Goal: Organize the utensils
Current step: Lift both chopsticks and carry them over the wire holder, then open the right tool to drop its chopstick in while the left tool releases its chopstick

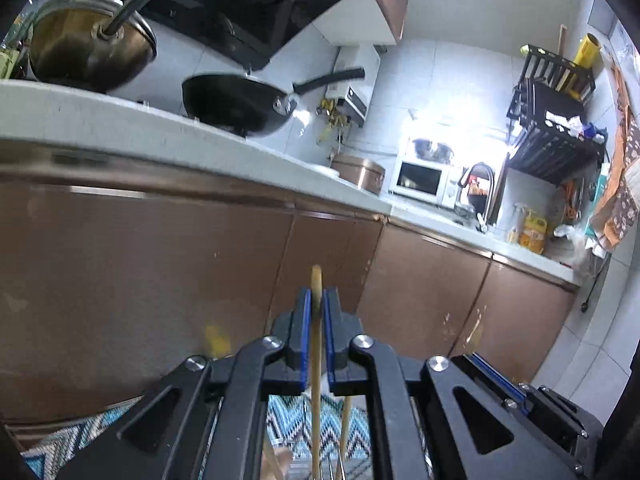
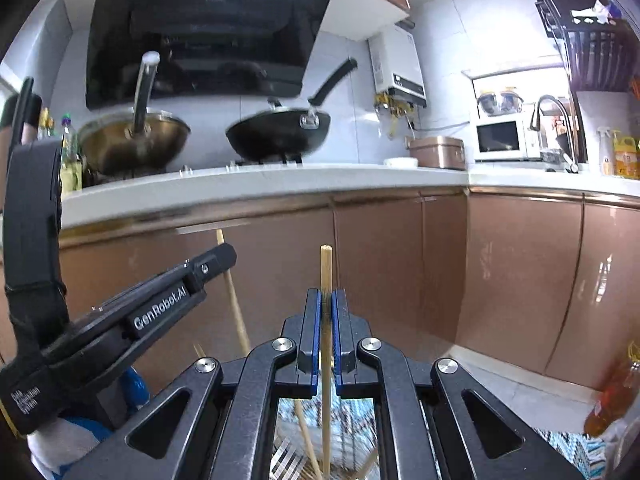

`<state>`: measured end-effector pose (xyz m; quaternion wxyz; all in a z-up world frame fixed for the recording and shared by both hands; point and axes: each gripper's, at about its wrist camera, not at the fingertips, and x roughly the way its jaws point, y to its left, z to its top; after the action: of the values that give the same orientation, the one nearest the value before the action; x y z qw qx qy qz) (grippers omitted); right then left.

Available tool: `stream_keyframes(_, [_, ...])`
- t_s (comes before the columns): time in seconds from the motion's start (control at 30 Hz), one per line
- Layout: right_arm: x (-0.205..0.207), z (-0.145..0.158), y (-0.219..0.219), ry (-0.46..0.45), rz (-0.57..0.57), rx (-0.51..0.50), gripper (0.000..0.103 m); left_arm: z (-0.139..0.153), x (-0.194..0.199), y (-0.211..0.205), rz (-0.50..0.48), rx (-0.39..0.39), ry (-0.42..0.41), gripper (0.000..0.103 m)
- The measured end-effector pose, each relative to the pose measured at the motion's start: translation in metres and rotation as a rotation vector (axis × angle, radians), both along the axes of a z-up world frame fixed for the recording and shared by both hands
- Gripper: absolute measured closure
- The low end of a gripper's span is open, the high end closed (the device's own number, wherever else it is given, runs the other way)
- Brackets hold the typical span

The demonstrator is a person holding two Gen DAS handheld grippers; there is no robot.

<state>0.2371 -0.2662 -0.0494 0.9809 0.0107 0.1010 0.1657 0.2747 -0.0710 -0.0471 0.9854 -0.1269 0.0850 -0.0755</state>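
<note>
A pale stone countertop (image 2: 280, 184) runs along the wall above copper-brown cabinet doors (image 2: 380, 272) and turns a corner toward the sink. On the hob stand a steel wok (image 2: 132, 148) and, to its right, a black wok (image 2: 280, 136) with a long handle. Farther right sit a small white dish (image 2: 400, 162), a copper-coloured rice cooker (image 2: 438, 152), a white microwave (image 2: 504, 138) and a yellow detergent bottle (image 2: 626, 158)

Daylit kitchen, both views. Glare whites out the wall above the microwave (image 1: 420, 178); sheen on cabinet doors (image 2: 524, 276). Fisheye bending, dark corners; slight motion blur along the counter (image 1: 120, 120).
</note>
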Motion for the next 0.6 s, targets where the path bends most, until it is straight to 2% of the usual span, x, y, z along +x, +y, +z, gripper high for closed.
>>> stream_keyframes(0.07, [-0.003,-0.006,-0.003,0.020,-0.001,-0.007,0.097,-0.003,-0.003,-0.001,-0.013,0.010,0.014,0.092])
stream_keyframes(0.1, [-0.005,-0.007,-0.004,0.027,-0.001,-0.009,0.096,-0.002,-0.006,-0.001,-0.021,0.014,0.018,0.084])
stream_keyframes(0.17, [-0.012,-0.005,-0.005,0.029,-0.003,-0.022,0.092,0.003,-0.014,0.002,-0.035,0.027,0.022,0.076])
stream_keyframes(0.23, [-0.022,0.003,-0.008,0.026,-0.001,-0.021,0.087,0.014,-0.025,0.006,-0.046,0.050,0.020,0.075])
stream_keyframes(0.43, [-0.063,0.032,-0.017,0.004,0.002,-0.028,0.083,0.049,-0.074,0.039,-0.048,0.125,0.037,0.068])
stream_keyframes(0.6, [-0.104,0.043,-0.027,0.055,-0.008,-0.043,0.082,0.064,-0.120,0.078,-0.026,0.161,0.089,0.065])
